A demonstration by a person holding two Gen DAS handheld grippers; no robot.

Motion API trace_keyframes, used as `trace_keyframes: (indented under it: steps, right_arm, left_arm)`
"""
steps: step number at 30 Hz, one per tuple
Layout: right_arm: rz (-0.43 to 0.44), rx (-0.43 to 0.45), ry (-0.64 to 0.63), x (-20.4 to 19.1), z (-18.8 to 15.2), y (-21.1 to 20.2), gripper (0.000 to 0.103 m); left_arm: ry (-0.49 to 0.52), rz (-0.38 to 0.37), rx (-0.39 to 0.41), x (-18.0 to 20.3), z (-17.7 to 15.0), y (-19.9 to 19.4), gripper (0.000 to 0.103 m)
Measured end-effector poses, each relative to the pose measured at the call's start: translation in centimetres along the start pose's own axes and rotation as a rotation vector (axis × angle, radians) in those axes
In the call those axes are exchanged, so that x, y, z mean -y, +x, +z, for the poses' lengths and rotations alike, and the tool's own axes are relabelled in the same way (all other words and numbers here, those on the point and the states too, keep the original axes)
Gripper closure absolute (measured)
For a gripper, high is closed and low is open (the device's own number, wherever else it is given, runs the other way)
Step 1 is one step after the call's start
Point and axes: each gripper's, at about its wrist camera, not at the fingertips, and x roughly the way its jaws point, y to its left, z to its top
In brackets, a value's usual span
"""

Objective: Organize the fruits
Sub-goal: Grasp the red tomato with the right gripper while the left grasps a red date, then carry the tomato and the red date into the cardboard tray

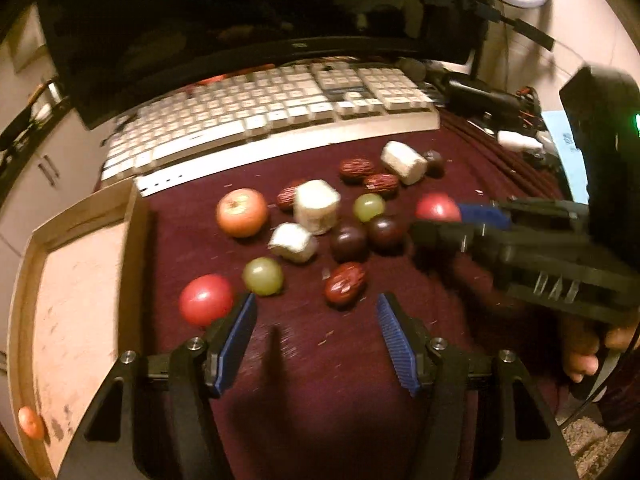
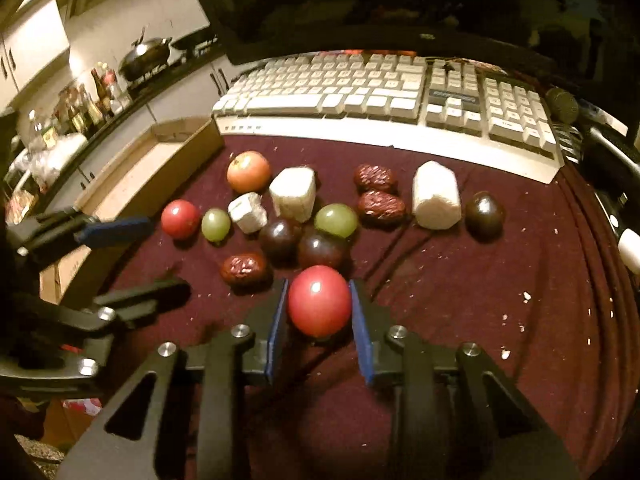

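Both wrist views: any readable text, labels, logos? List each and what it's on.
None legible.
Keyboard keycaps: legends too blurred.
Monitor bezel logo: too small to read.
Blue sheet at right edge: dark print, cut off and unreadable.
Counter bottles: labels too small.

1. The left gripper (image 1: 316, 306) had matte black arms, blue ribbed pads and round silver screws.
2. The right gripper (image 2: 319, 294) matched it.
3. A bare-skinned right hand (image 1: 596, 344) showed, beside a thin black cable.

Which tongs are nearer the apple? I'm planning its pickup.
Left. The left tongs hang open just short of the apple; the right tongs bracket a red tomato farther away.
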Motion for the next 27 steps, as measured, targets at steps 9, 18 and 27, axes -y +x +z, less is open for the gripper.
trace_keyframes:
  steps: [9,18,27]
  right_arm:
    - [0.111,0.163,0.277,6.0,0.4,-2.7,0.071]
    - [0.105,0.172,0.26,5.5,0.6,-2.8,0.071]
    - [0.053,0.19,0.224,5.1,0.6,-2.8,0.071]
  left_arm:
    - [0.011,-0.042,-0.053,1.0,1.0,2.9,0.068]
    - [0.017,-0.044,-0.014,1.1,0.8,2.8,0.076]
    - [-0.064,-0.035,0.055,0.4,0.0,0.5,0.077]
